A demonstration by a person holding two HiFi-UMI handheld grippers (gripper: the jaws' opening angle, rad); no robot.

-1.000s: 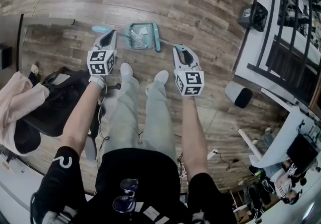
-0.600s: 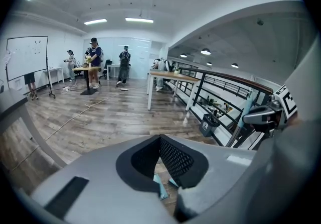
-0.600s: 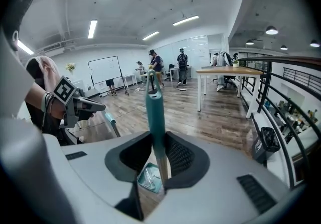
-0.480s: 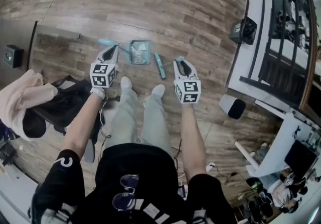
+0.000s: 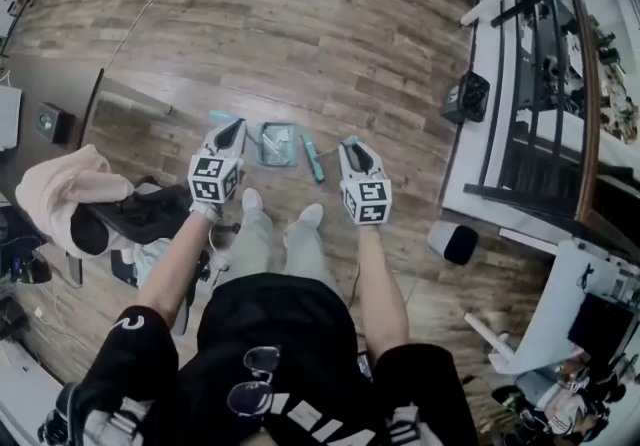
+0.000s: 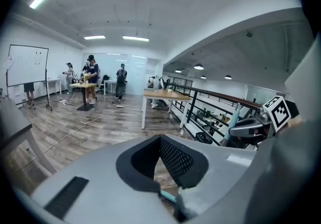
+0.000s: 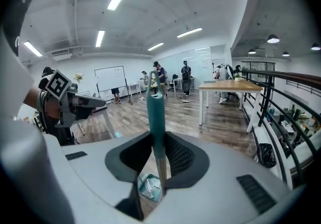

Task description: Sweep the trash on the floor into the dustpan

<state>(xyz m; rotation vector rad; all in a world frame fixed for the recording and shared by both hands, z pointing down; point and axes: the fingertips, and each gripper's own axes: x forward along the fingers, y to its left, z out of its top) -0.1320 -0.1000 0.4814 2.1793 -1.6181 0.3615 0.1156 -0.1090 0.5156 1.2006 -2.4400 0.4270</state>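
A teal dustpan point(image 5: 275, 145) with bits of trash in it lies on the wood floor ahead of the person's feet. Its teal handle end point(image 5: 221, 116) shows beside my left gripper point(image 5: 237, 125), which is shut on it; a teal strip point(image 6: 168, 196) crosses the closed jaws of that gripper point(image 6: 161, 140). My right gripper point(image 5: 350, 144) is shut on the broom's teal handle point(image 7: 155, 112), which stands upright between the jaws point(image 7: 157, 138). The broom's head point(image 5: 313, 157) rests just right of the dustpan point(image 7: 149, 186).
A black bag point(image 5: 150, 214) and a pink cloth point(image 5: 60, 196) lie at the left. A black bin point(image 5: 465, 96), a black railing point(image 5: 520, 84) and a grey object point(image 5: 448, 242) stand at the right. A wooden table point(image 6: 160, 95) and several people stand farther off.
Both grippers have risen with their handles, and the floor, dustpan and broom head now look smaller and farther below. The broom head has come closer to the dustpan.
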